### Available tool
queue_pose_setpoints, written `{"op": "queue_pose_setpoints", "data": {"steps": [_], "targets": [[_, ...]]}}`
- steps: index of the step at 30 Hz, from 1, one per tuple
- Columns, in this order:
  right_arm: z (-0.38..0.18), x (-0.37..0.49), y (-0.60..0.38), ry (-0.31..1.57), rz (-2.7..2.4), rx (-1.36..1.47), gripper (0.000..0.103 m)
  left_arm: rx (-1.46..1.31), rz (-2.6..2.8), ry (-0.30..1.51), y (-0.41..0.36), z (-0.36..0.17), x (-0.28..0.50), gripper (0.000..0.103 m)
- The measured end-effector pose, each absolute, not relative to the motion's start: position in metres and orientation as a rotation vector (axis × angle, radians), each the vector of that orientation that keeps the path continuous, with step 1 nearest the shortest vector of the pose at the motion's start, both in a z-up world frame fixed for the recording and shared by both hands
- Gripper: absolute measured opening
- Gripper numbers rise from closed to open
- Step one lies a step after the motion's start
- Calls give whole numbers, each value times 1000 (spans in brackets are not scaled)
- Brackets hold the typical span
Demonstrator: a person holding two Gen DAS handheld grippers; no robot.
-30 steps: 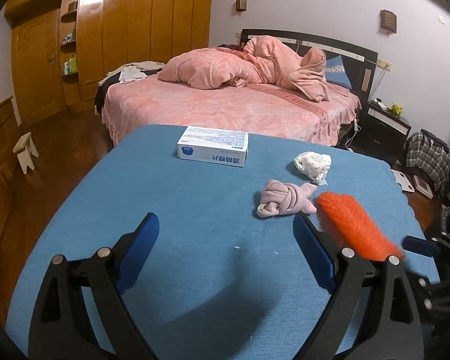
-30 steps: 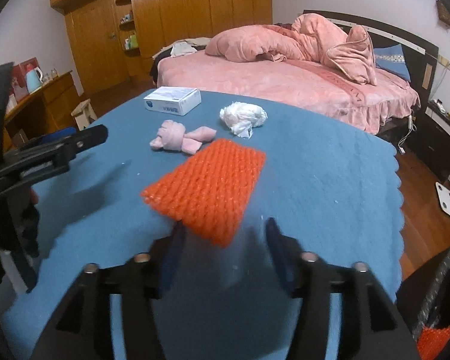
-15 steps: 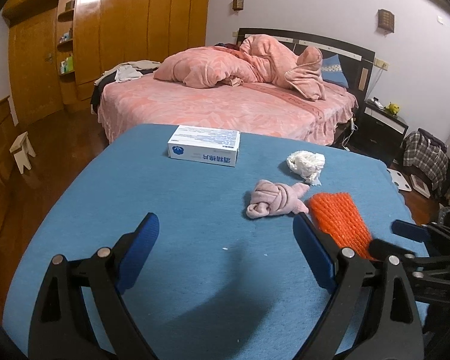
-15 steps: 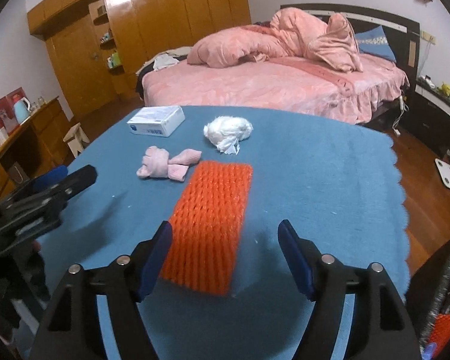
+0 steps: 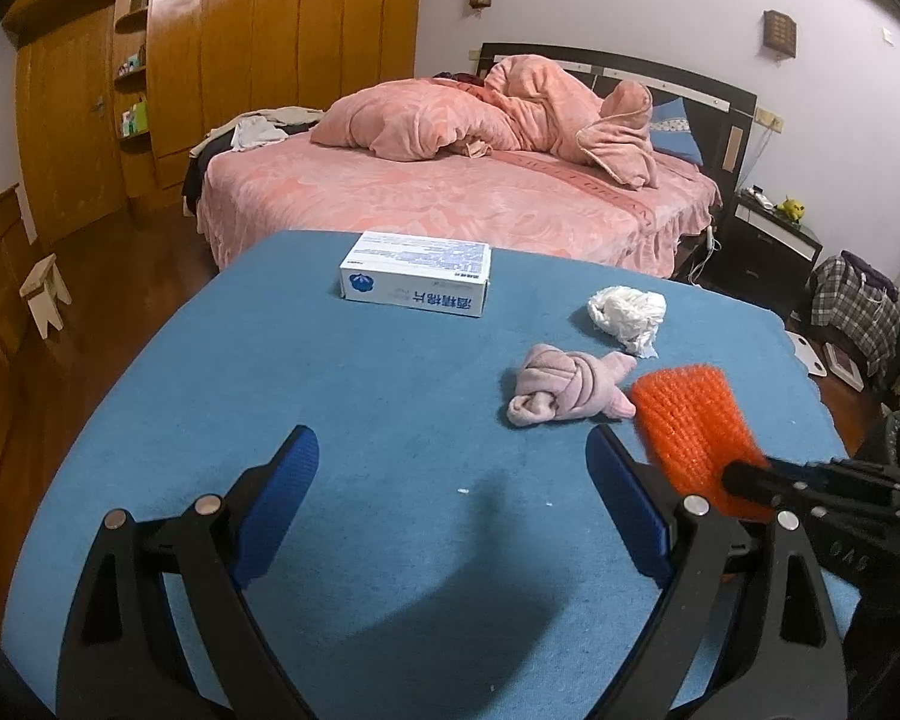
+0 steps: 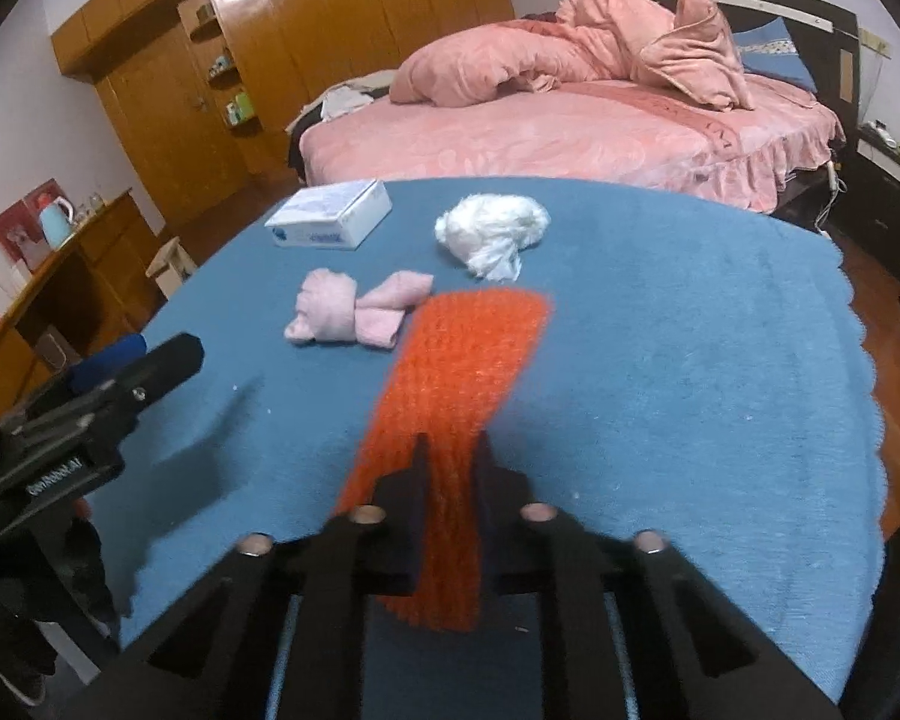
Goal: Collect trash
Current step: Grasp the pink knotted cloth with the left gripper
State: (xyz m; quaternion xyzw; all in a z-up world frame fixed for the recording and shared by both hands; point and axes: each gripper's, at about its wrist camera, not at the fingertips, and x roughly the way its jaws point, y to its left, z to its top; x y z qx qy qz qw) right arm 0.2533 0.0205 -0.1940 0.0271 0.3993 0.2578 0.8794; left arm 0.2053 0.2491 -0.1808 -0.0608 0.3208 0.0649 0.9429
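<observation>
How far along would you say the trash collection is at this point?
Early on. In hand: the right gripper has just closed on the orange net. Left on the table: the pink wad, white tissue and box. The left gripper is open and empty.

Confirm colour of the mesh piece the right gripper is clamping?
Bright orange foam mesh, ribbed netted texture, pinched in the right gripper. Clearest in the right wrist view.
</observation>
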Motion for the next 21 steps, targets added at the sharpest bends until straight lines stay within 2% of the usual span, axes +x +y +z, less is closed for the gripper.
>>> {"op": "queue_pose_setpoints", "data": {"steps": [7, 17, 19, 21], "targets": [[-175, 260, -6, 792, 489, 80, 11, -121, 91, 659, 233, -179, 225, 88], [-182, 279, -23, 794, 453, 66, 11, -133, 35, 722, 213, -191, 273, 88], [-185, 280, -24, 800, 448, 67, 11, -145, 26, 746, 212, -195, 281, 86], [-187, 280, -25, 802, 447, 72, 11, -150, 16, 790, 210, -201, 290, 80]]}}
